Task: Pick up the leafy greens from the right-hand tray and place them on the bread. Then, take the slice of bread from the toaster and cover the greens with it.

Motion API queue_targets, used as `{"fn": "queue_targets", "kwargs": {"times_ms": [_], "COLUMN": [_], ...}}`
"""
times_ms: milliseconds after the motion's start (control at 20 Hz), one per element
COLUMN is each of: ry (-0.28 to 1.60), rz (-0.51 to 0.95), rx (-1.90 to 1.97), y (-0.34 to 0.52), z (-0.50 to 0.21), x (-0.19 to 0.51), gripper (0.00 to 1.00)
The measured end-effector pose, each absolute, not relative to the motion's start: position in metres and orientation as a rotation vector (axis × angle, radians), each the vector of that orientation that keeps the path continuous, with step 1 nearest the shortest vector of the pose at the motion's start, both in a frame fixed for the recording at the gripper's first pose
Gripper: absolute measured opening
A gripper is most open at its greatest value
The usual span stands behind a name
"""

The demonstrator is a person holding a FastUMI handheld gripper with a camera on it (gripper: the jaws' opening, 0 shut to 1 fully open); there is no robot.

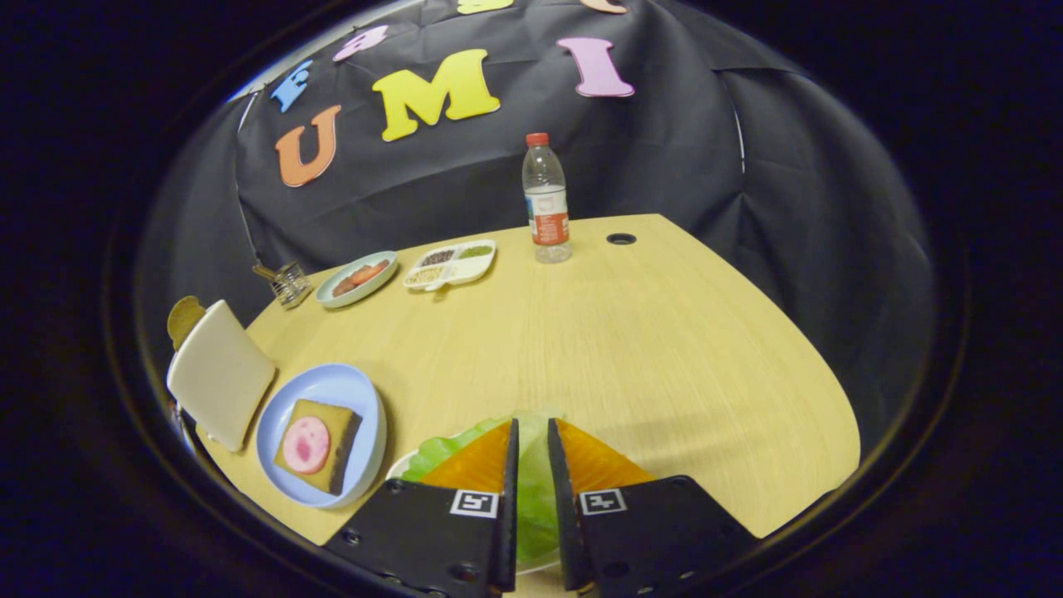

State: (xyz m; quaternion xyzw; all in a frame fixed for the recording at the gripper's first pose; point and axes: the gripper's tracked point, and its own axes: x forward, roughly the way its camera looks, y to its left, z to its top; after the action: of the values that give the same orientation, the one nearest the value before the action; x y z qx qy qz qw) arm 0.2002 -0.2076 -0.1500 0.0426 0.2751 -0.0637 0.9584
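Tongs (531,432) nearest, fingers close together with a narrow gap, leafy greens (531,490) sitting in that gap; both fingers look pressed on the leaf, so clamped on the greens. More of the leaf spreads out to the left of the fingers, over a white tray (399,467) whose rim peeks out just beside the left finger; whether the leaf is lifted off the tray or resting on it, cannot tell. Just left of the tongs, a light blue plate (332,390) on the wooden bench (631,349), holding a square bread slice (325,432) with dark crust, a round pink meat slice (306,445) lying flat on top of it. Touching or almost touching the plate's left side, a white toaster (217,374) at the bench edge, tilted in this view, a browned slice of toast (184,318) poking up from its far end. Further back on the left, a small wire rack thing (287,284), too small to tell what it is. Beside it a pale oval dish (357,277) with reddish food pieces. Next right, a white divided tray (450,264) with dark and green fillings in its compartments. Right of that, an upright clear water bottle (546,199) with red cap and label. Near the bottle, a dark round hole (621,238) in the bench. Black cloth wall behind.
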Motion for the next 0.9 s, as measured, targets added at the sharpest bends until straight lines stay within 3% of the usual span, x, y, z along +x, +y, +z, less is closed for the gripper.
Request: {"fn": "queue_targets", "kwargs": {"times_ms": [150,300,400,800,900], "ry": [0.581,0.573,0.557,0.532,0.531], "rz": [-0.130,-0.166,-0.177,-0.228,-0.265], "rx": [0.035,-0.107,-0.194,-0.185,-0.152], "y": [-0.202,-0.203,-0.200,-0.221,-0.233], "z": [-0.162,-0.171,-0.176,-0.174,-0.172], "x": [0.198,0.198,0.197,0.208,0.209], "gripper": [0.21,0.59,0.61,0.49,0.35]}}
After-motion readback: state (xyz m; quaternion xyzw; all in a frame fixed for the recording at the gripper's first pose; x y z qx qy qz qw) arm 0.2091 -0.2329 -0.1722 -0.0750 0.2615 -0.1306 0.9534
